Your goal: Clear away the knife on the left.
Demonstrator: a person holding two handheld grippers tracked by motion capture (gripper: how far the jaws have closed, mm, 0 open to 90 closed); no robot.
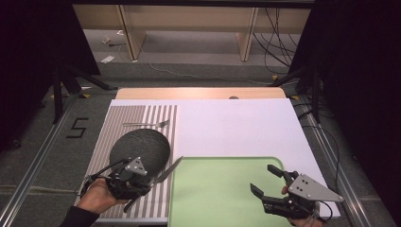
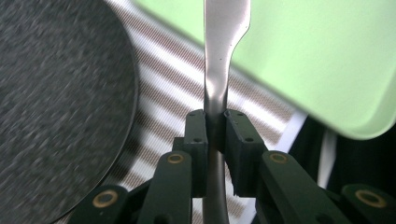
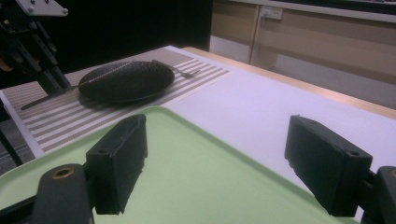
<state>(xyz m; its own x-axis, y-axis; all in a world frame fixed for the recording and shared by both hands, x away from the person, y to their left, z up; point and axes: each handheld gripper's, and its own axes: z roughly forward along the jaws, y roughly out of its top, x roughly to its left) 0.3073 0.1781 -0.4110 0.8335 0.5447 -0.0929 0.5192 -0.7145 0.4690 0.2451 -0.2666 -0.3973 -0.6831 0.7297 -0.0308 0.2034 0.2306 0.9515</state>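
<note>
Gripping a table knife [image 2: 219,70] by its handle, the left hand-held gripper [image 1: 137,182] has its jaws clamped tight on the metal, blade pointing away from the hand, up and to the right in the high view, toward the green tray [image 1: 222,198]. Knife's long axis runs diagonally: handle end low over the striped placemat [image 1: 137,118], blade tip reaching the tray's left edge. In the left gripper view the blade crosses over the tray rim, so the tip sits above the tray, the handle above the mat. Knife looks lifted clear of the mat, can't be sure. Dark round plate [image 1: 140,147] lies just left of the knife on the placemat, close to the gripper, apparently not touching. Fork [image 1: 146,124] lies beyond the plate at the mat's far end, well apart. Right hand-held gripper [image 1: 272,187] hovers over the tray's right part, jaws spread wide, nothing between them. Left hand has the knife; the right one is well apart from it across the tray. Judgement: the tray lies to the right of the knife, so the next move is likely a short carry rightward along the blade's direction. White counter [image 1: 236,127] beyond the tray is bare.
</note>
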